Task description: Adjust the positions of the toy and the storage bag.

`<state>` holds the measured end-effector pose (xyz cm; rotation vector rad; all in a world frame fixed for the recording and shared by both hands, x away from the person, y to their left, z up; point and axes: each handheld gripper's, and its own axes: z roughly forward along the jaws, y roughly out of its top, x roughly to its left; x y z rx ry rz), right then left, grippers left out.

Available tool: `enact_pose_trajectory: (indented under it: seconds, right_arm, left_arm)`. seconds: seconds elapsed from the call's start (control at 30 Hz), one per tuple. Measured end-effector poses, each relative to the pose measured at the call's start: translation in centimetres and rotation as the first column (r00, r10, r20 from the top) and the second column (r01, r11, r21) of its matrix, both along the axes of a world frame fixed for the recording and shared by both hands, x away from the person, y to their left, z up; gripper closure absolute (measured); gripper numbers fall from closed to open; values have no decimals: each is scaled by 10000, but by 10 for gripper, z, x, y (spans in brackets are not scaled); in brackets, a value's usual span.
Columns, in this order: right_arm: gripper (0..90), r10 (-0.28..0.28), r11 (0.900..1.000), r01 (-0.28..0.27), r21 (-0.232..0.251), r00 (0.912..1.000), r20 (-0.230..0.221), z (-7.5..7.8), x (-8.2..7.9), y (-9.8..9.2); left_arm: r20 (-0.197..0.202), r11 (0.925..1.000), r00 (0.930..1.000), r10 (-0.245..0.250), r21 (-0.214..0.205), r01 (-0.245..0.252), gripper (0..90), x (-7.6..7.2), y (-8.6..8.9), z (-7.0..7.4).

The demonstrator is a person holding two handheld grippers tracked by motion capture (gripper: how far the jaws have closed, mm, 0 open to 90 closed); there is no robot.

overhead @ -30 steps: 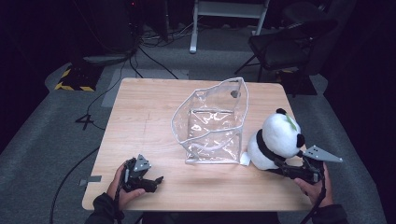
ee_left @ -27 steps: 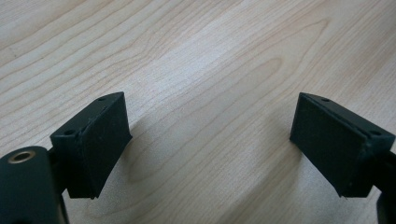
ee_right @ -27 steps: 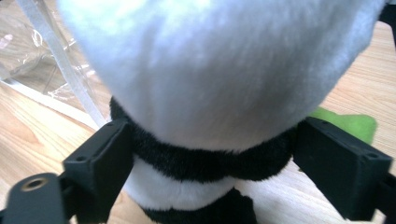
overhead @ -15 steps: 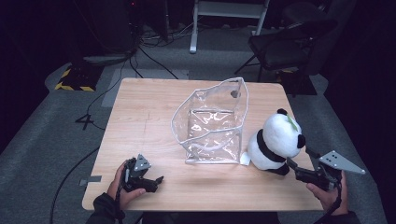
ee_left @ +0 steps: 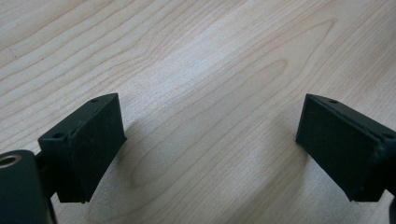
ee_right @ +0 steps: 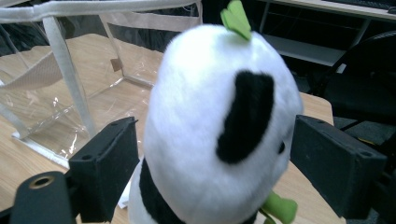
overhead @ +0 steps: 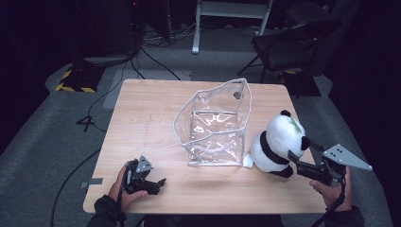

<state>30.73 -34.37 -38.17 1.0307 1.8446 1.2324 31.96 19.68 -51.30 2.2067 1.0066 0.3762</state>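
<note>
- The black-and-white plush panda with a green leaf on its head point(overhead: 276, 146) is seen sitting upright on the pale wooden table point(overhead: 142, 118), just beside the right wall of the clear plastic bag with white edging point(overhead: 213, 125).
- The right gripper point(overhead: 294, 158) is held at the panda's outer side; its jaws are spread, flanking the head without pressing.
- The left gripper point(overhead: 160, 183) is rested well apart from the panda, its jaws wide over bare wood, having just been opening with nothing between them.
</note>
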Motion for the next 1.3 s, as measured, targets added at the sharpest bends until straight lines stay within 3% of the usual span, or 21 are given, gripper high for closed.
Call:
enact_pose_trajectory:
  seconds: [0.13, 0.27, 0.33, 0.37, 0.6, 0.7, 0.73, 0.77, 1.3]
  right_arm:
    - [151, -200, 9998, 199, -62, 9998, -64, 4, 7, 12]
    - [147, -763, 9966, 761, -313, 9971, -70, 1, 18, 20]
    - [102, -942, 9949, 937, -360, 9955, -111, -3, 26, 19]
    - [75, -866, 9962, 870, 45, 9948, -534, -7, 36, 16]
    - [8, -385, 9984, 419, 379, 9954, -873, -12, 54, 8]
    - [41, -143, 9992, 181, 346, 9941, -1072, -13, 59, 7]
    - [90, -13, 9991, 58, 424, 9942, -1072, -13, 60, 7]
    - [139, 179, 9998, -171, 97, 9961, -864, -14, 59, 7]
    - [362, 525, 9986, -520, 128, 9976, -442, -18, 57, -5]
  left_arm:
    - [0, 10000, 10000, 1, 5, -1, 77, 0, 0, 0]
    - [46, 10000, 10000, -16, 45, 16, 77, 0, 0, 0]
    - [46, 10000, 10000, -19, 46, 18, 76, 0, 0, 0]
    - [32, 10000, 10000, -15, 56, 15, 74, 1, 0, 0]
    - [-25, 10000, 10000, 23, -12, -23, 71, 1, -1, 0]
    - [-31, 10000, 10000, 23, -8, -23, 71, 1, -1, 0]
    - [-23, 10000, 10000, 21, -8, -21, 71, 1, -1, 0]
    - [-11, 10000, 10000, 0, 30, 0, 71, 1, 0, 0]
    - [63, 10000, 10000, 63, 74, -63, 71, 1, 0, 0]
